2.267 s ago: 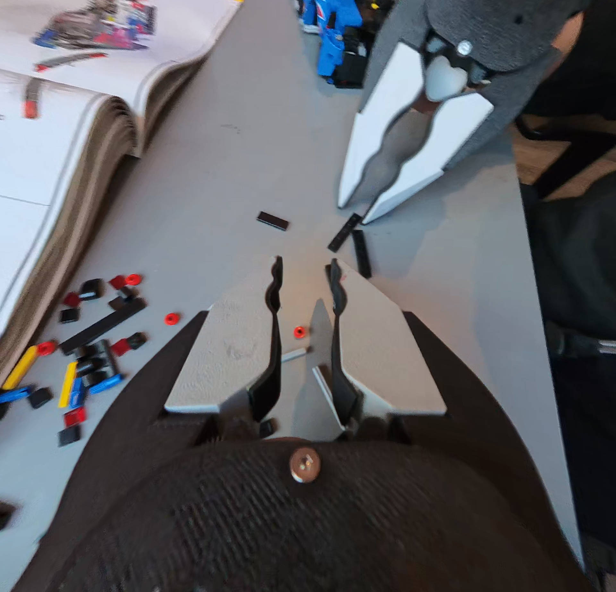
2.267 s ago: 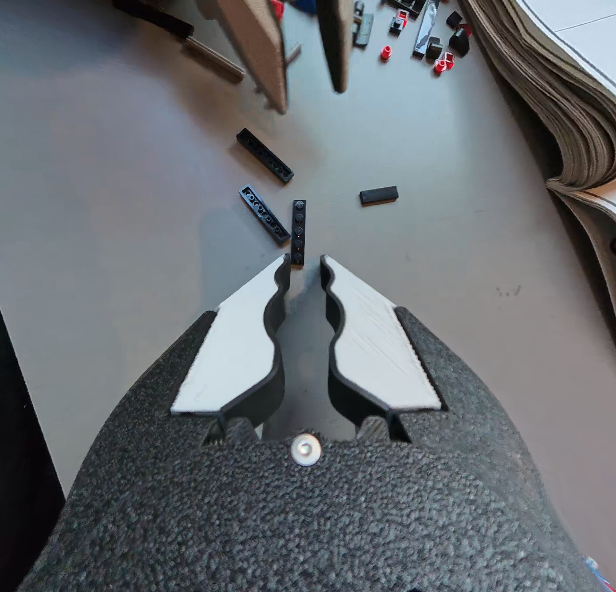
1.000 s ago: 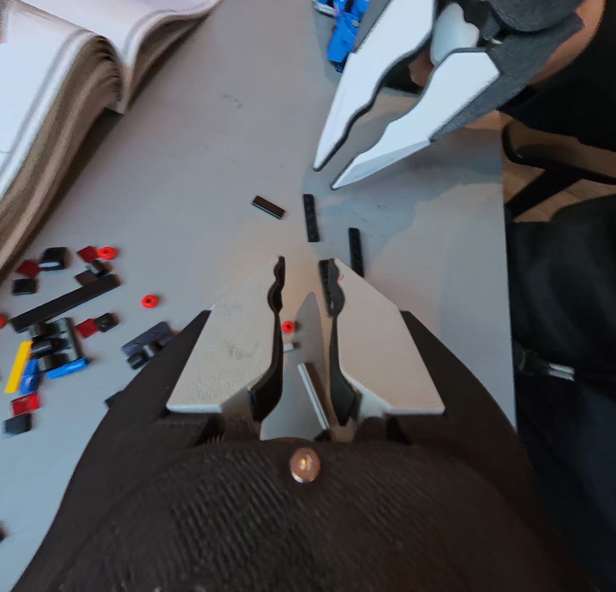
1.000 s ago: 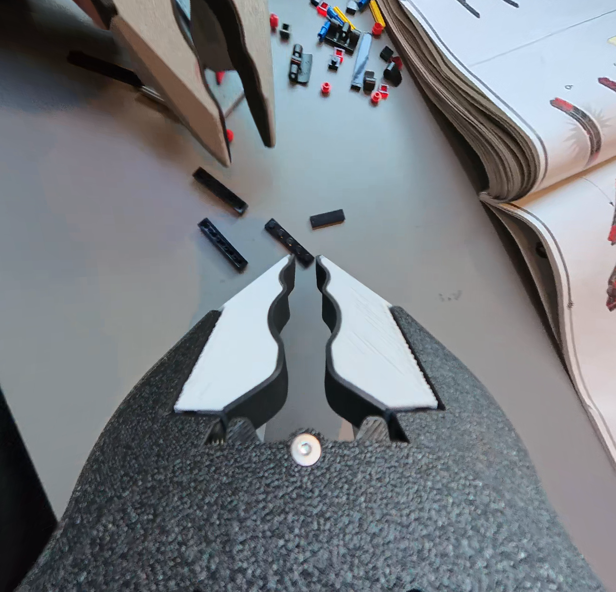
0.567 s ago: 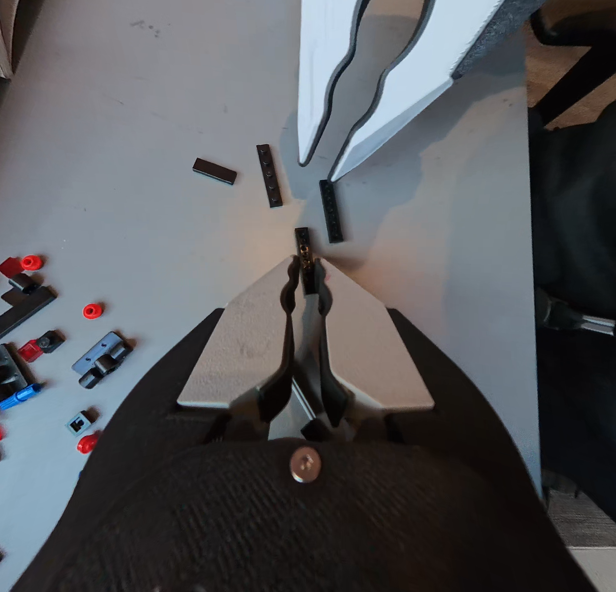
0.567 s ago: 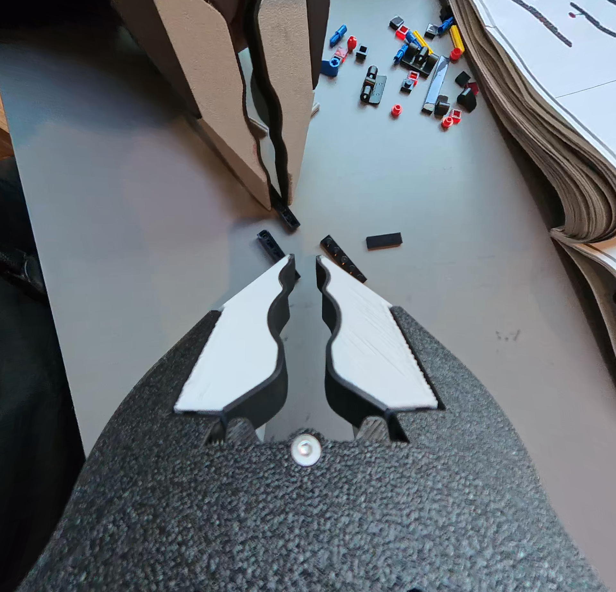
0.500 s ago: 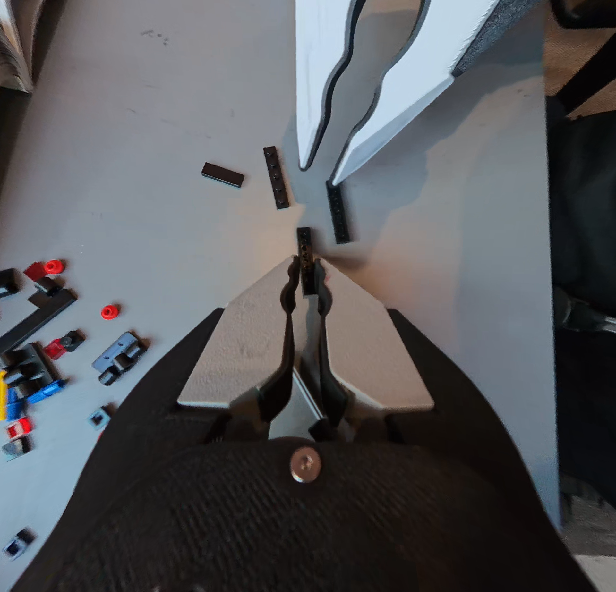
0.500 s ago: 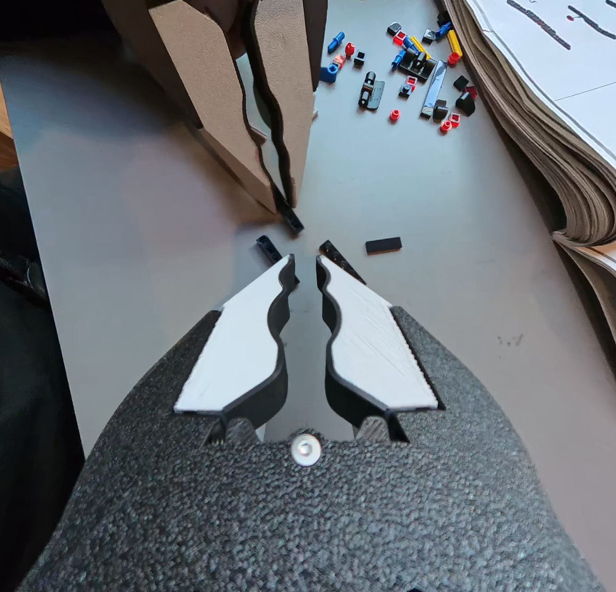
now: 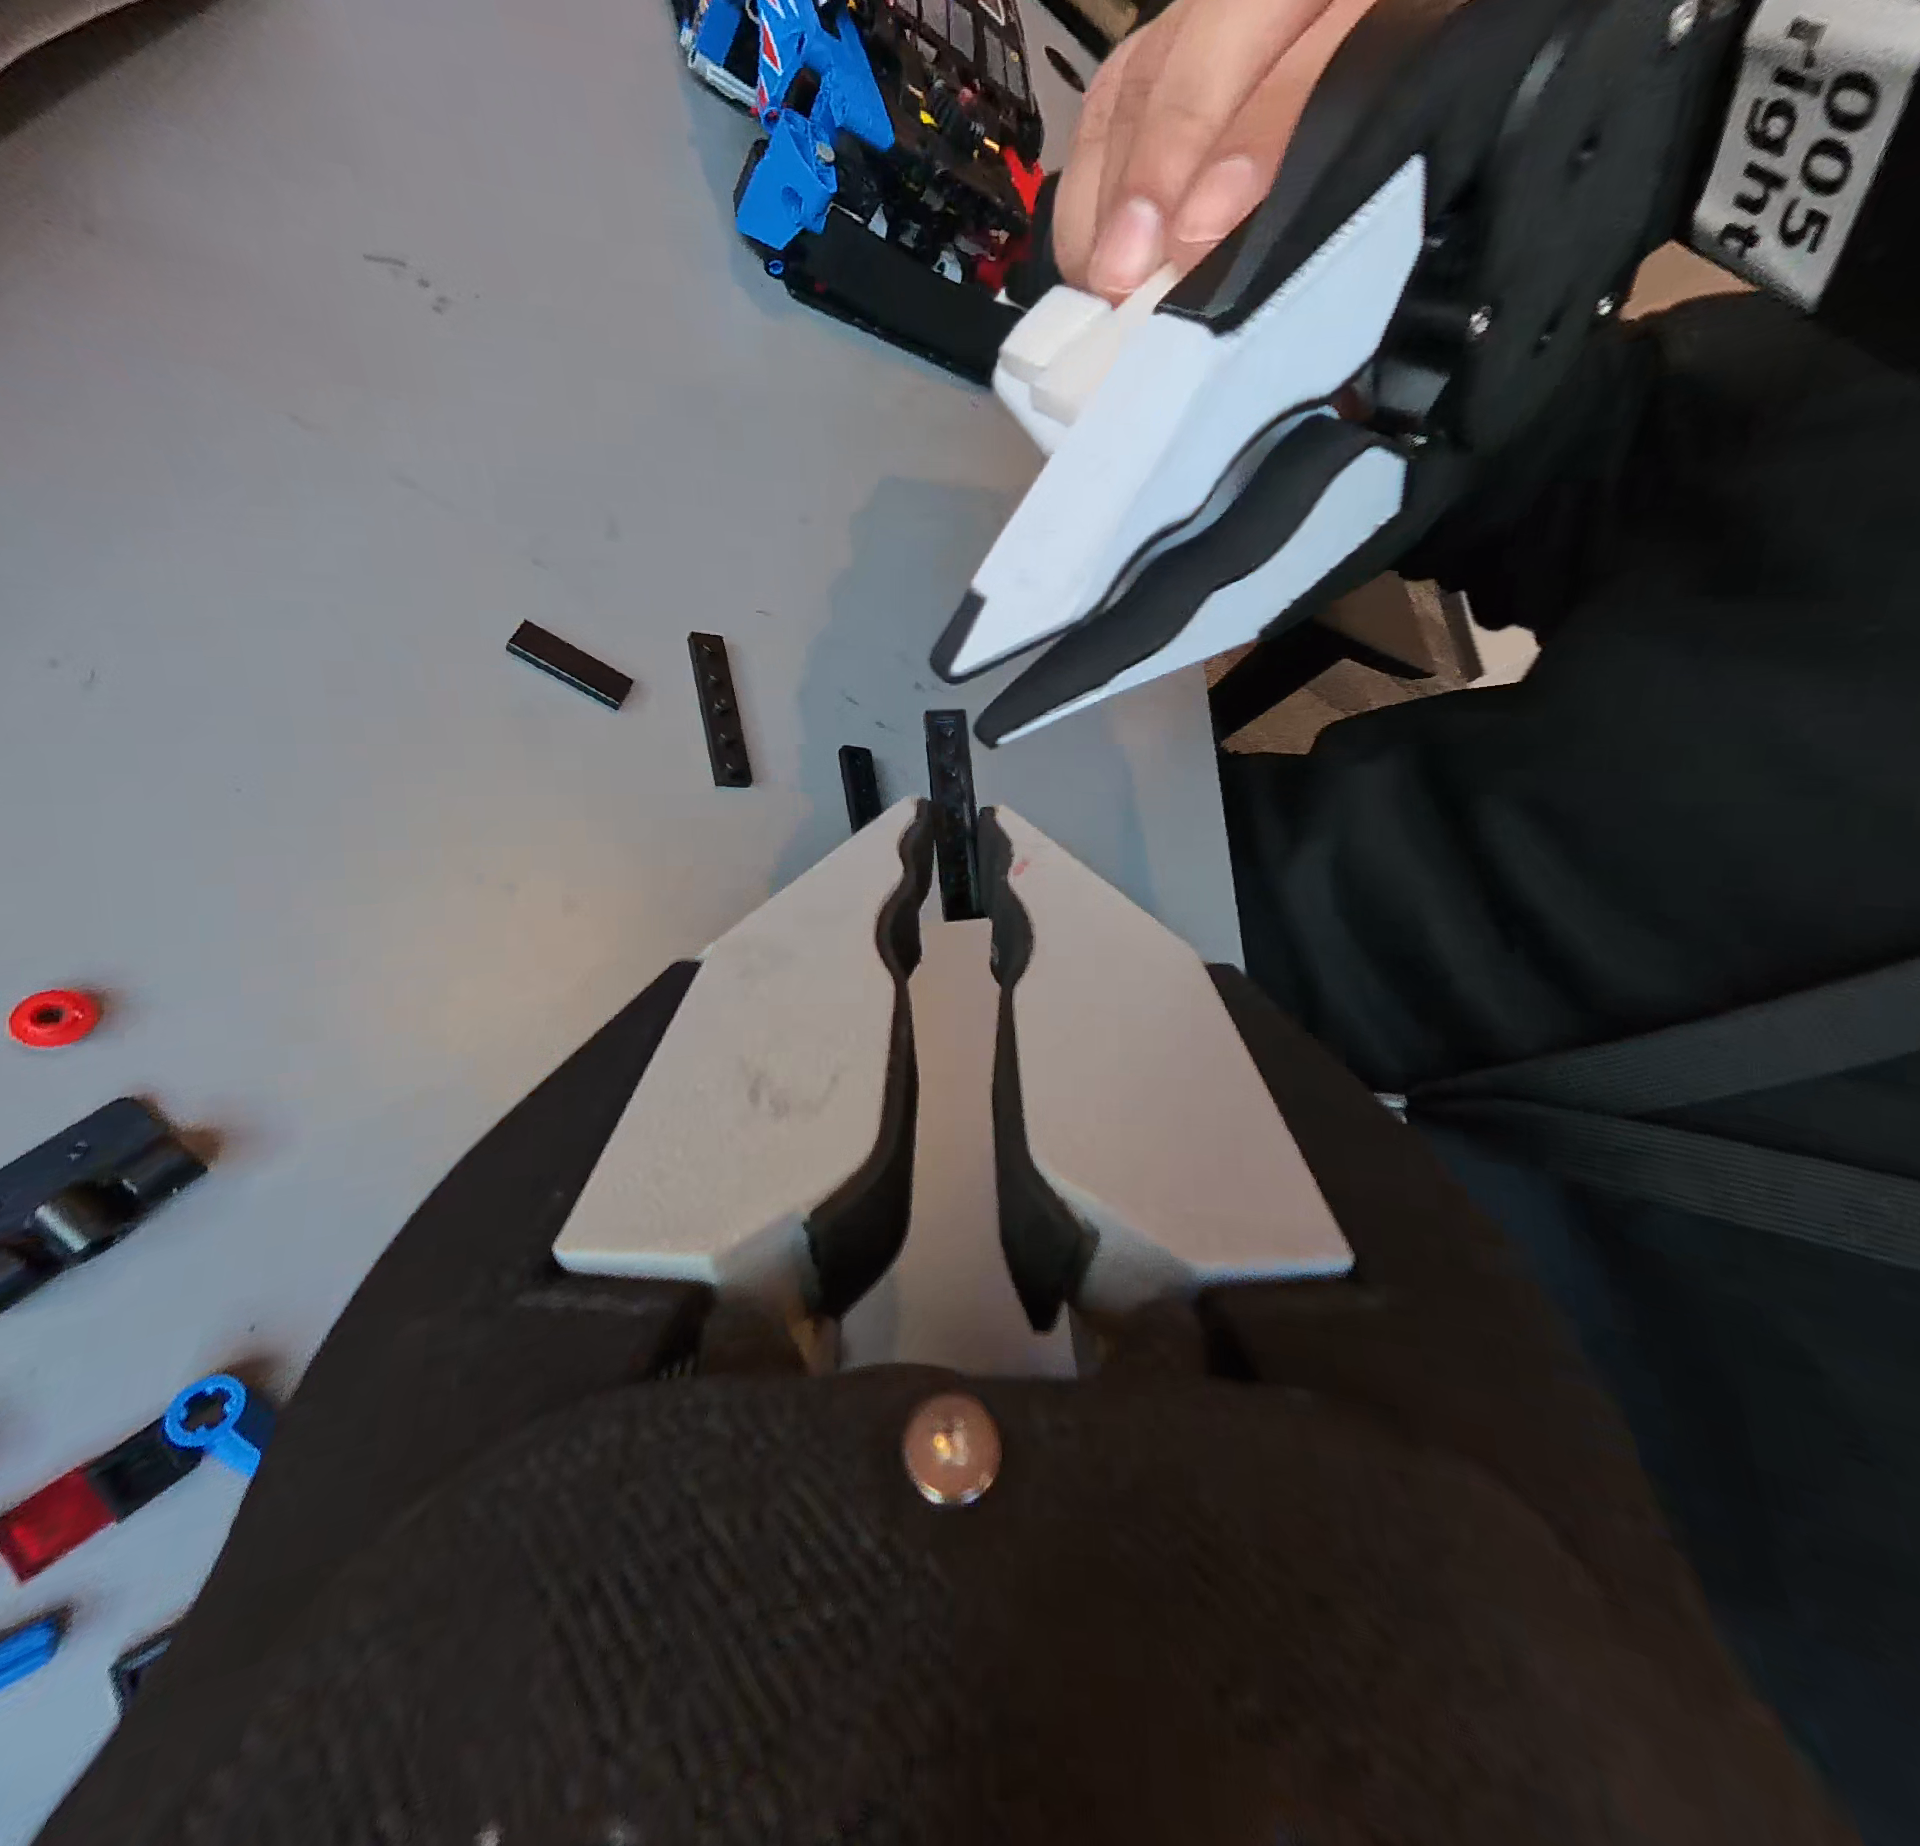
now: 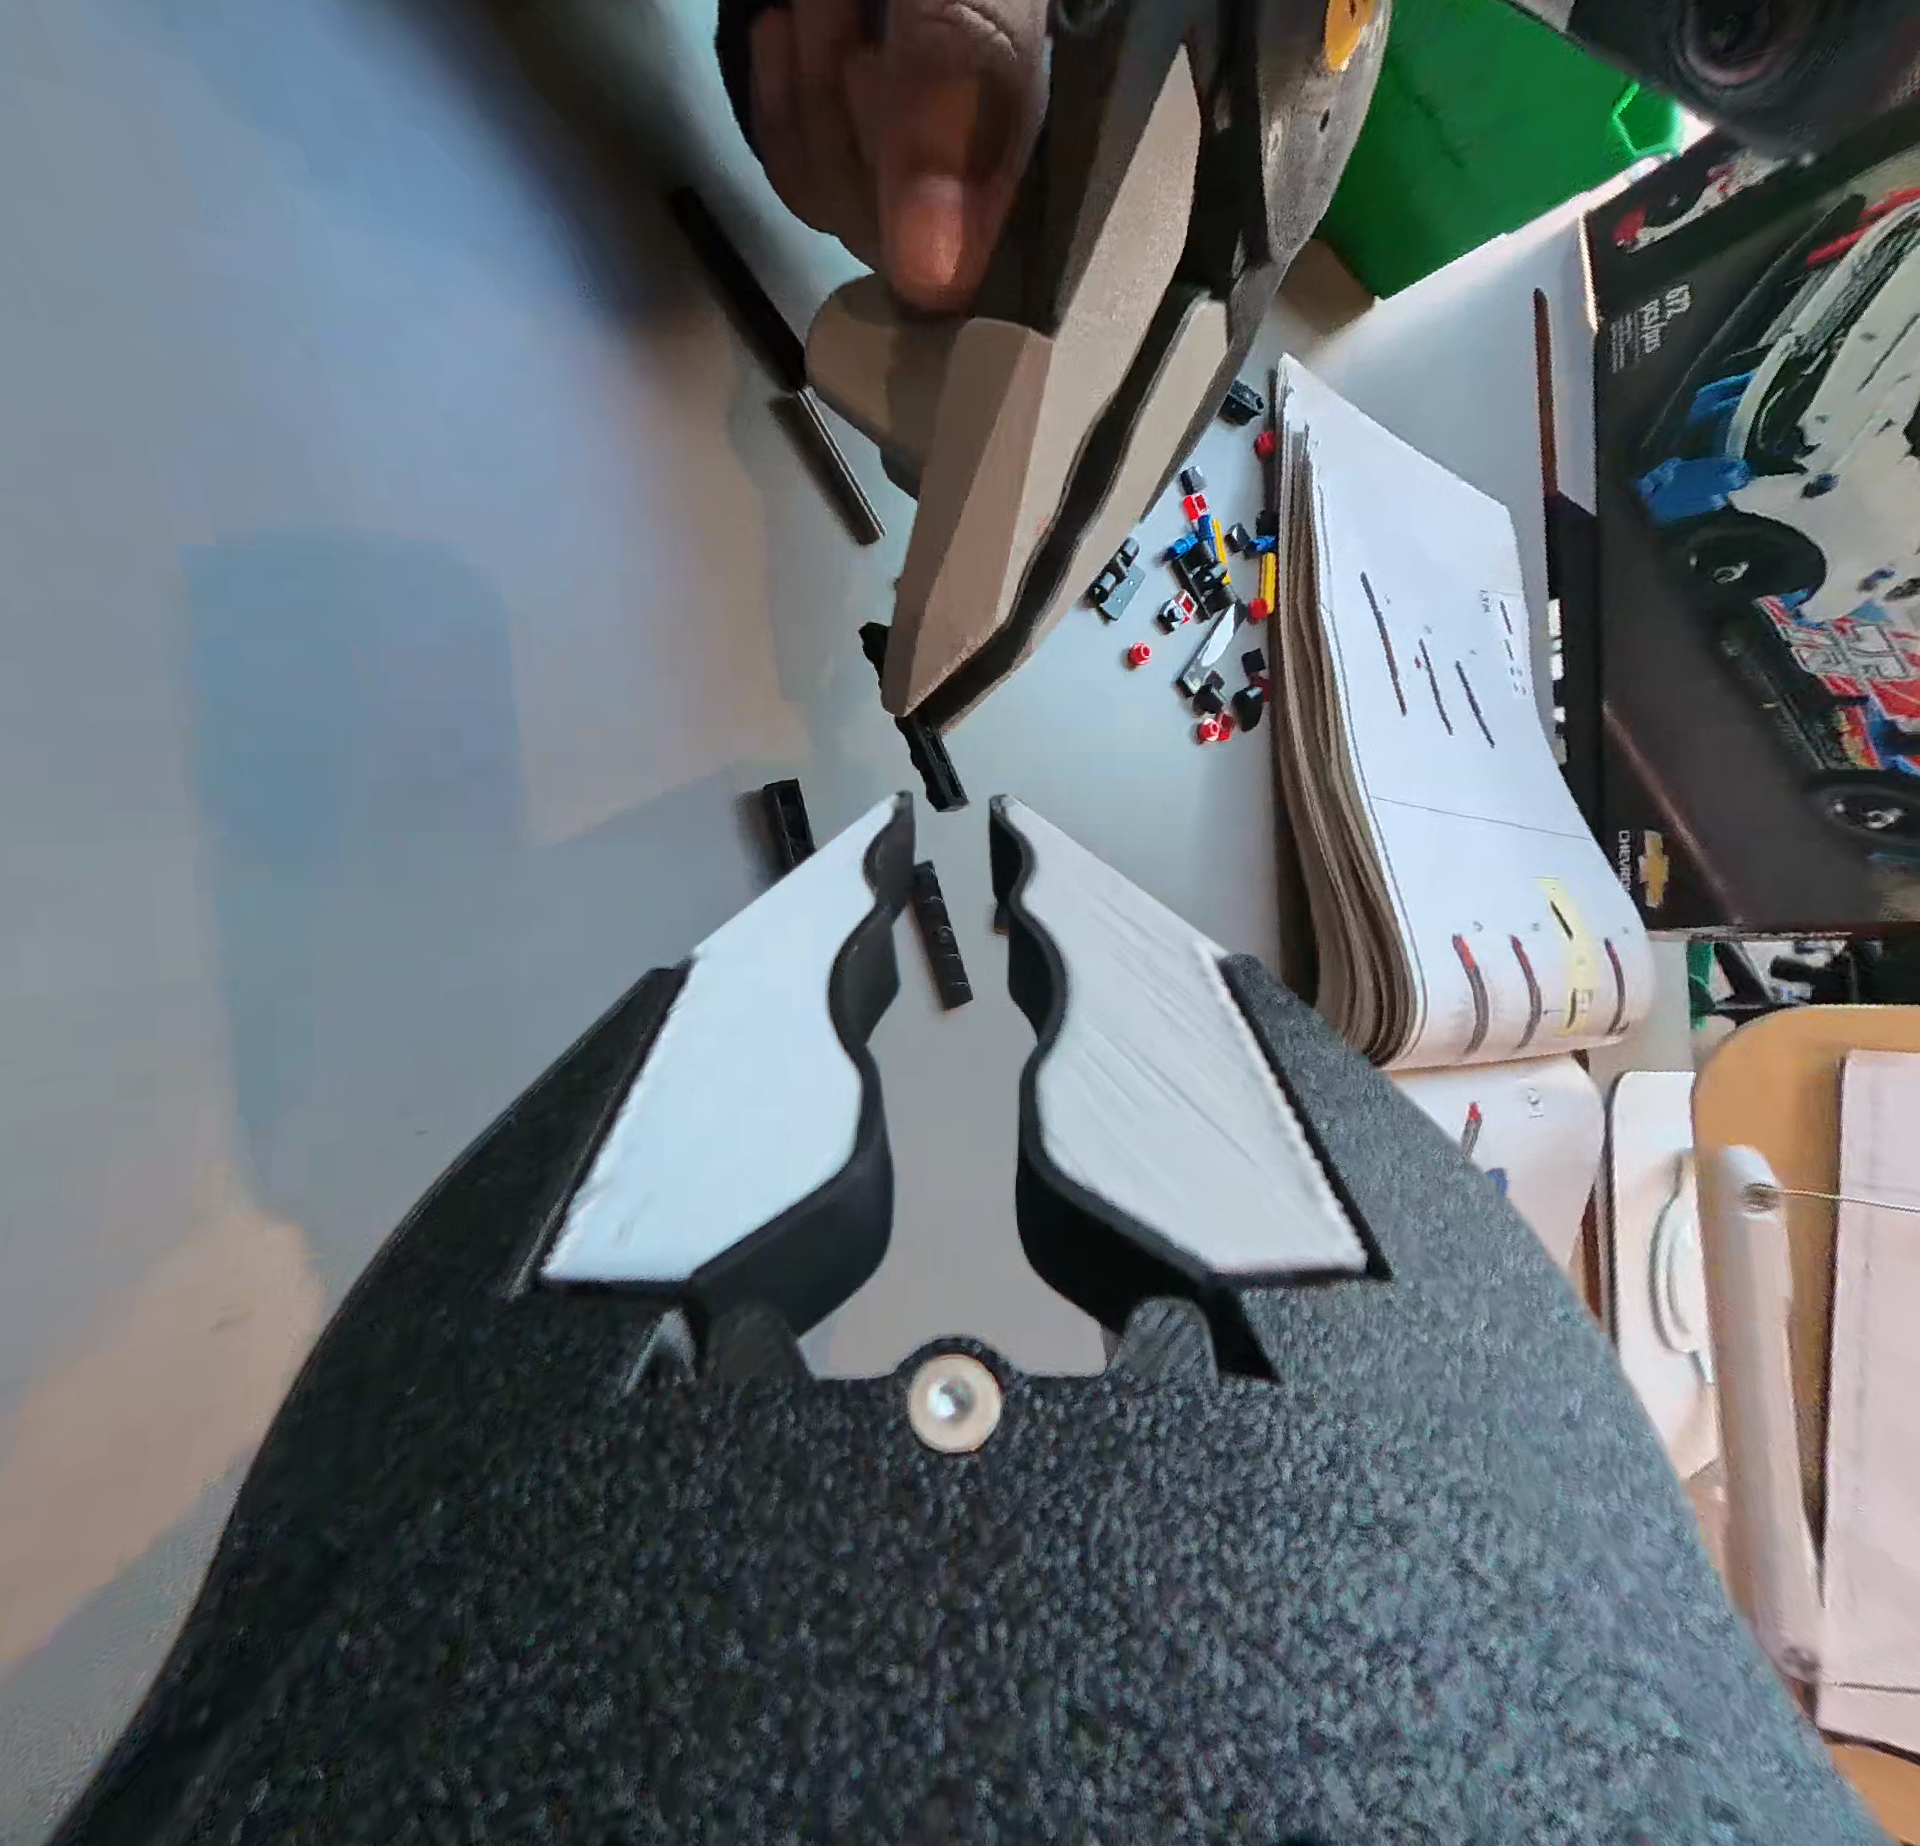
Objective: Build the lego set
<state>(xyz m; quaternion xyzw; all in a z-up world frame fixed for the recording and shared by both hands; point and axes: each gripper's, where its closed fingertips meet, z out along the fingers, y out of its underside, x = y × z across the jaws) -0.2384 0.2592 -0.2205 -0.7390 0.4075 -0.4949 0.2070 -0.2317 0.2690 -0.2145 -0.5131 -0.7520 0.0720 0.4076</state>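
Note:
My left gripper [image 9: 948, 817] is shut on a narrow black plate [image 9: 950, 778], which sticks out past the fingertips and is held above the grey table [image 9: 343, 466]. The right wrist view shows this plate [image 10: 932, 762] just beyond my right gripper [image 10: 945, 809], which is open and empty. In the left wrist view the right gripper [image 9: 966, 700] hovers close above the held plate's far end. Two more black plates [image 9: 719, 707] [image 9: 858, 786] and a black tile [image 9: 568, 665] lie on the table. One plate [image 10: 940, 949] shows between my right fingers.
The part-built blue and black car [image 9: 883, 123] stands at the back. Loose small pieces [image 10: 1205, 591] lie beside the open instruction book [image 10: 1455, 757]. The set's box [image 10: 1766, 549] is behind the book. The table's right edge [image 9: 1221, 861] is close to both grippers. The black tile [image 9: 568, 665] sits 8 centimetres or so from the ends of my right fingers.
My left gripper closed on a black plate and lifted it off the table. My right gripper rolled onto its side and now points at the held plate's end.

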